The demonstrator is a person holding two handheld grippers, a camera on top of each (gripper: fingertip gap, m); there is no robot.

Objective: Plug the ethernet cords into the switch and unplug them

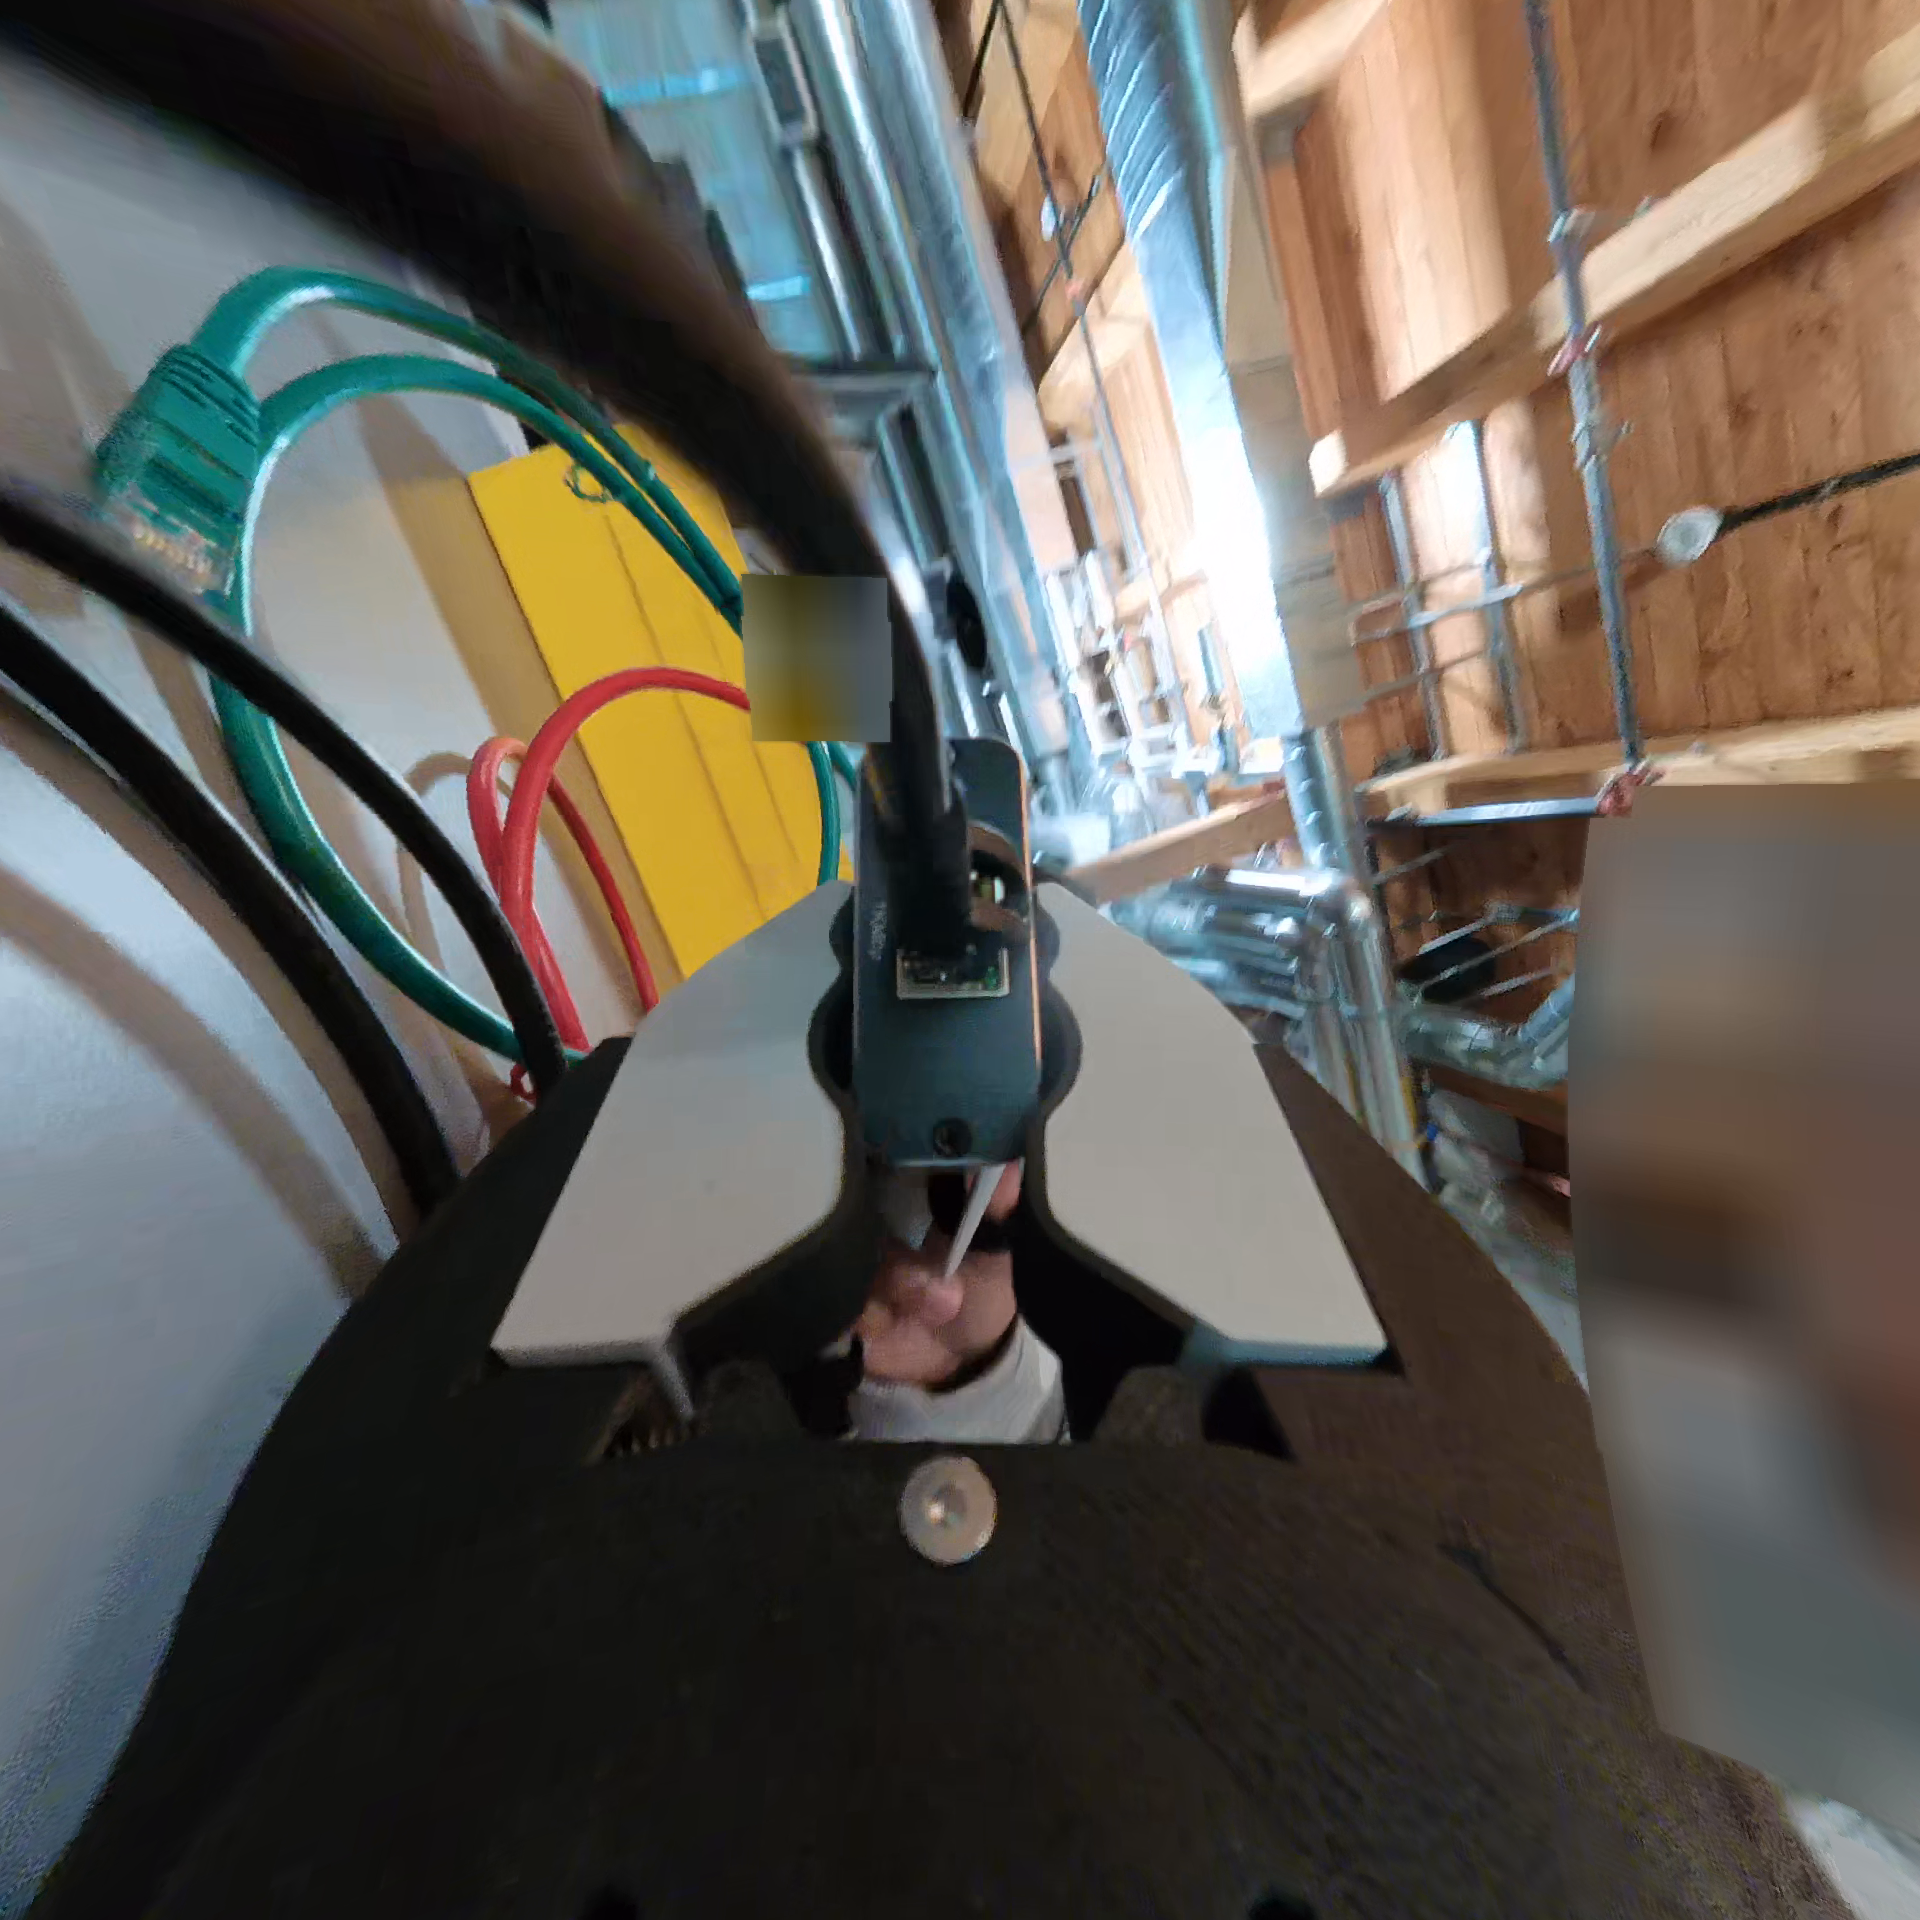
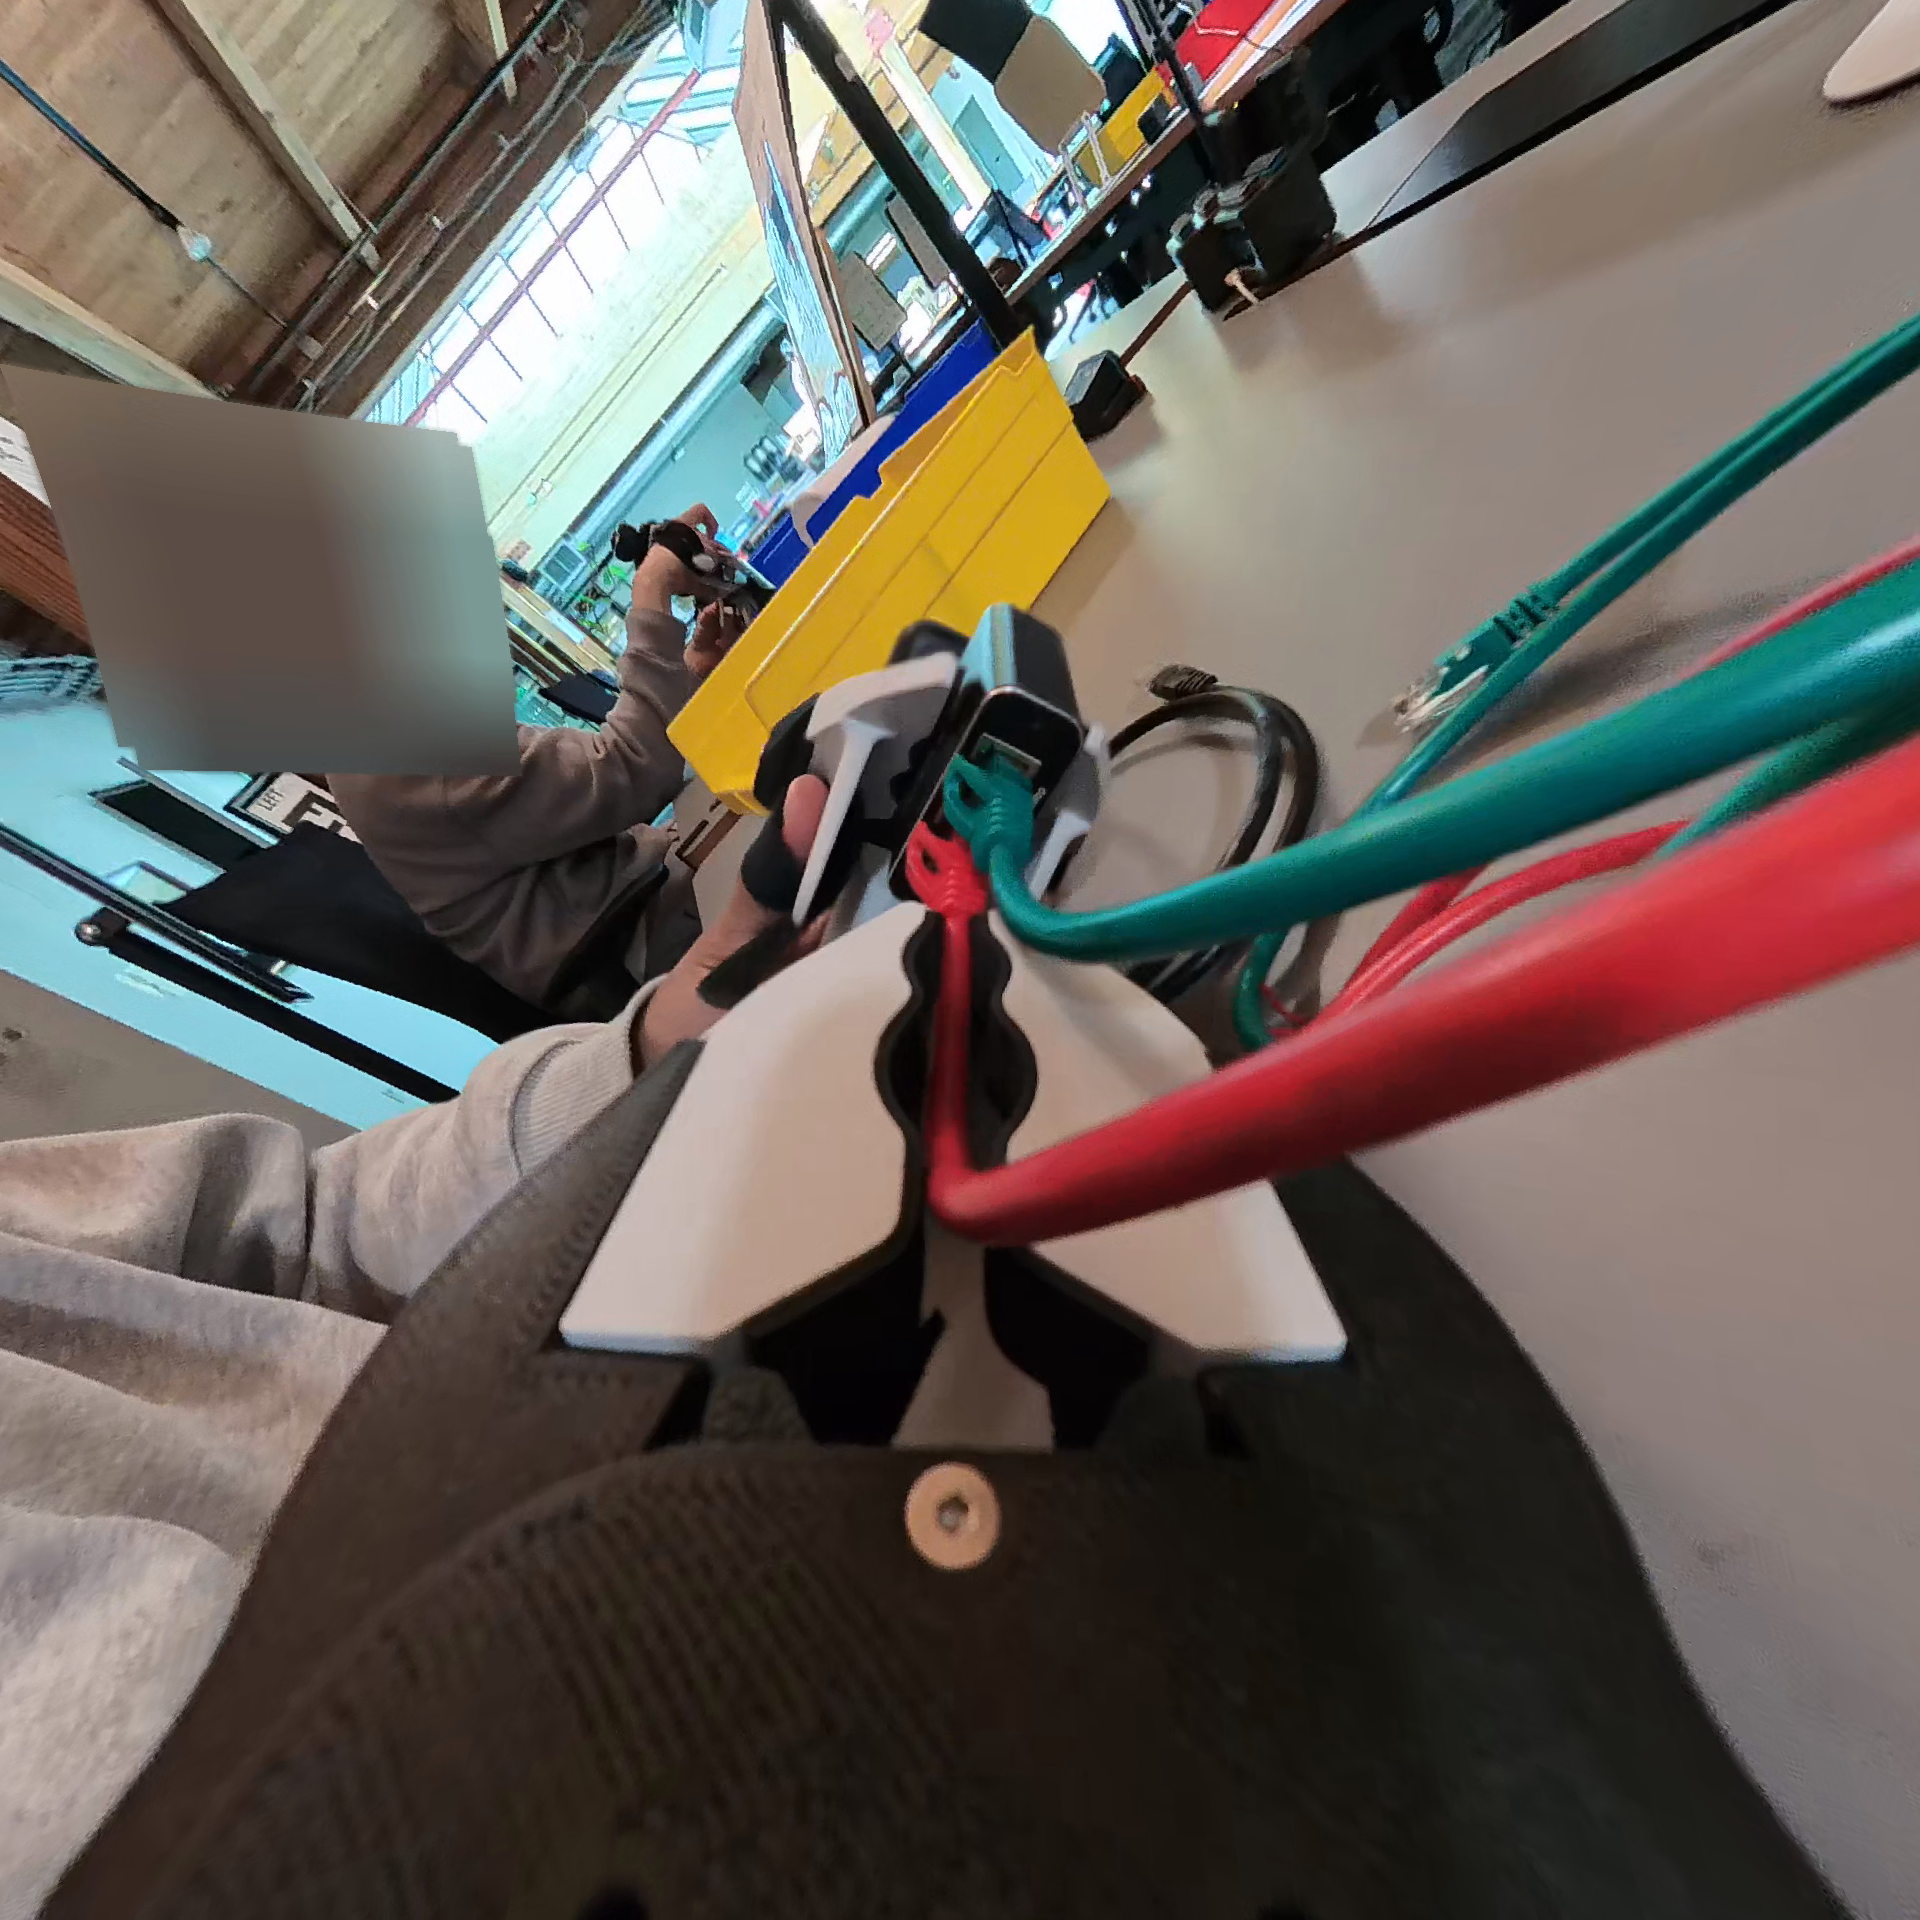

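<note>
Switch (image 1: 943, 997) sits clamped in the left hand-held gripper (image 1: 940, 1039) while the right hand-held gripper (image 2: 961, 1049) pinches the red cord (image 2: 951, 997), so I'd keep the plug square to the port and push straight.

Red cord's (image 2: 951, 1023) plug tip behind jaws.

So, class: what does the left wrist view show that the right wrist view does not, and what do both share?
Only the left wrist view: the left tool shut on the switch, a black cord plugged into it, and metal ducts overhead.

Only the right wrist view: the right tool shut on the red cord, its plug at the switch beside a plugged green cord, and a seated person.

Both: switch, yellow bin, loose green plug.
</note>
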